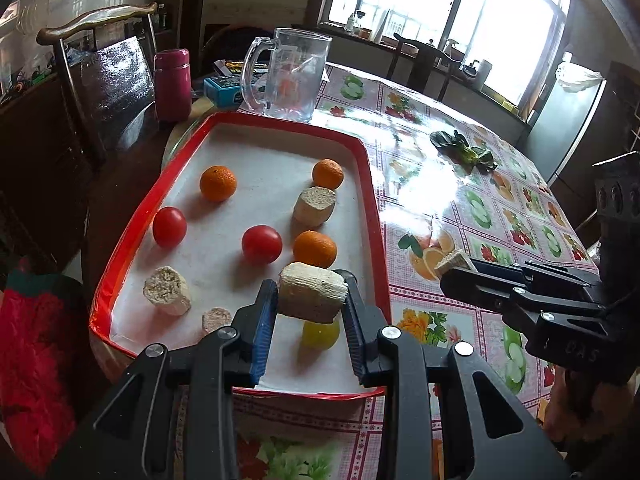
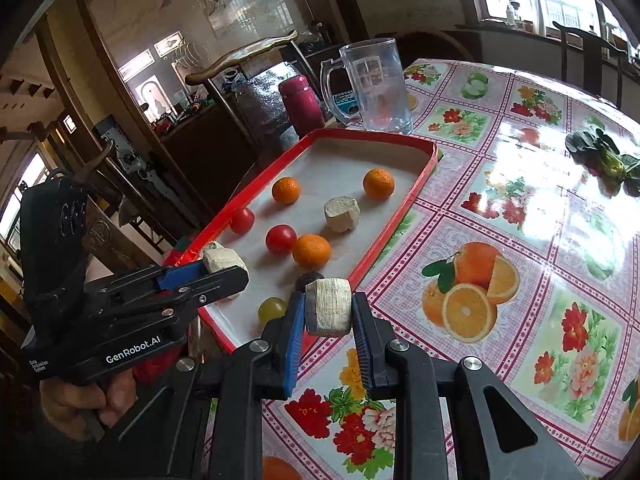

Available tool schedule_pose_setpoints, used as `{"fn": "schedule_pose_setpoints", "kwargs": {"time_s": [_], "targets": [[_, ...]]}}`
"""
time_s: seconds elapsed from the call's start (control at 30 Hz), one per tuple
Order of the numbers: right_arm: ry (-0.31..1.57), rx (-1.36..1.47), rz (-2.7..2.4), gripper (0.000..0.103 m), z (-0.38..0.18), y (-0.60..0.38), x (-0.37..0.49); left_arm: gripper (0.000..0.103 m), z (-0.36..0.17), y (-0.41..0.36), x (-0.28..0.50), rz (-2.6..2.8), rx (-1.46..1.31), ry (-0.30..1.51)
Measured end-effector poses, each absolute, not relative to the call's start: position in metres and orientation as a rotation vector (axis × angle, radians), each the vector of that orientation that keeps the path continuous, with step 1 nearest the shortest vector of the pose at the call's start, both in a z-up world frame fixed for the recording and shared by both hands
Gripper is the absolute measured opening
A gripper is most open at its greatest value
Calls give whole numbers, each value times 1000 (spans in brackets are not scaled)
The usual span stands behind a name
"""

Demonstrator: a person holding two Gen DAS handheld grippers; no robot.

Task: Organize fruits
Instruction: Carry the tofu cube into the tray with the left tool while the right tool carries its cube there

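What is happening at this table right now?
A person holds a claw in each hand. The left claw grips a pale chunk over the red tray; the right claw grips another chunk beside its edge. Oranges, tomatoes and a green grape lie in the tray.

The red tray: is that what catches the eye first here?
Yes: the red tray at the table's edge holds oranges, tomatoes and pale cut chunks. Each tool grips a chunk: left tool over the tray's near end, right tool beside the tray.
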State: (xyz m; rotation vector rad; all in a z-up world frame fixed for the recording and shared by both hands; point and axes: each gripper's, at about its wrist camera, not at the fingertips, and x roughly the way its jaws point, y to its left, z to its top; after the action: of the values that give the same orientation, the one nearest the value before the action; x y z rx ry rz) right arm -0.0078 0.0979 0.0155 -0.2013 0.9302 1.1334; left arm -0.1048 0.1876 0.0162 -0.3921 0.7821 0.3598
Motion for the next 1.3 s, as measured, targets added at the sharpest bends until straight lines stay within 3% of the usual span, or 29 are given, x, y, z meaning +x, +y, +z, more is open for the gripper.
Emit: {"fn": "schedule_pose_setpoints", "kwargs": {"time_s": [0.57,1.3], "targets": [[942,-225,1140,24,8,124,-5,30,7,218,-129,408,-432,781],[956,-350,1114,24,-20,195,35,30,-8,266,-66,422,-372,843]]}}
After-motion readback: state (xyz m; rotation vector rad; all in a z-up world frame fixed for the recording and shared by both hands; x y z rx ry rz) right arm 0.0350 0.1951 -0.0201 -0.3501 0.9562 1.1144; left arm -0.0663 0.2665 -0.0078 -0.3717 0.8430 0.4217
